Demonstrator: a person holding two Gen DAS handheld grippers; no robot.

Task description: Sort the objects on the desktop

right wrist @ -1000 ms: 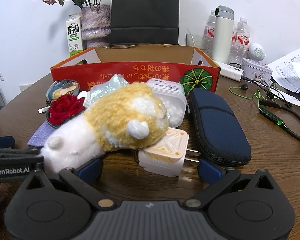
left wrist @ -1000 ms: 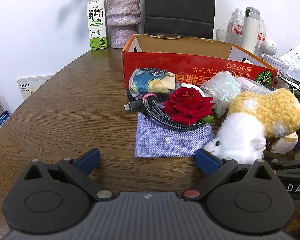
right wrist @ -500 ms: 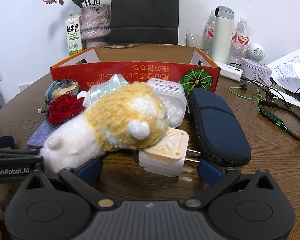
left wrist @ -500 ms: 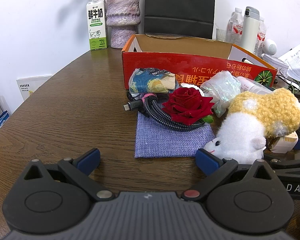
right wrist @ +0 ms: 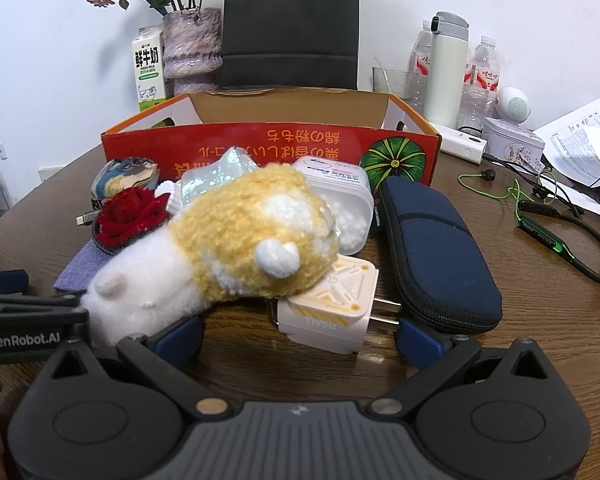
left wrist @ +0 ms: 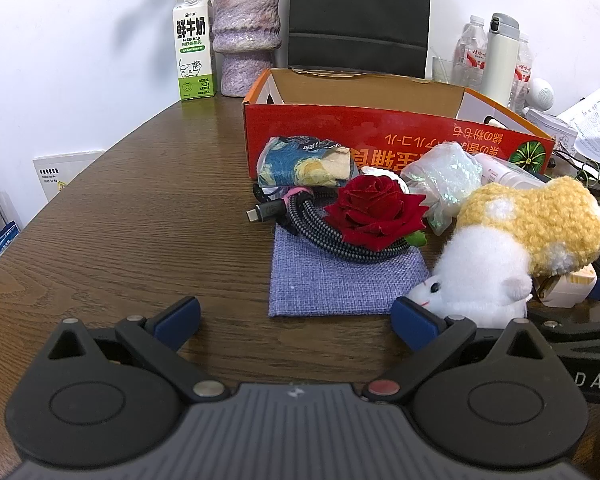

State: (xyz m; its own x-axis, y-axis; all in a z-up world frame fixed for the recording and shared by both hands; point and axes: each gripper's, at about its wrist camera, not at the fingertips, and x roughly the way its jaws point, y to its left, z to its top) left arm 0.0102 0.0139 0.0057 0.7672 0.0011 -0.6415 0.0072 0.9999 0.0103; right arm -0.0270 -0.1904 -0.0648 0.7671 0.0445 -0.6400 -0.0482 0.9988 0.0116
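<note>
Clutter lies heaped on the worktop (left wrist: 132, 216) in front of the red cardboard box (left wrist: 380, 136), and nothing has shifted over the last second: your left claw (left wrist: 296, 312) and right claw (right wrist: 300, 336) both hover low with fingers spread wide, grasping nothing. The plush toy (right wrist: 236, 248) lies across the white plug adapter (right wrist: 332, 312), just ahead of your right claw; the rose (left wrist: 376, 212) rests on the coiled cable (left wrist: 320, 224) and purple cloth pouch (left wrist: 336, 280). The navy case (right wrist: 432, 252) sits beside the adapter. Sorting has not begun, so the box looks empty; the plush is likely your nearest first pick.
</note>
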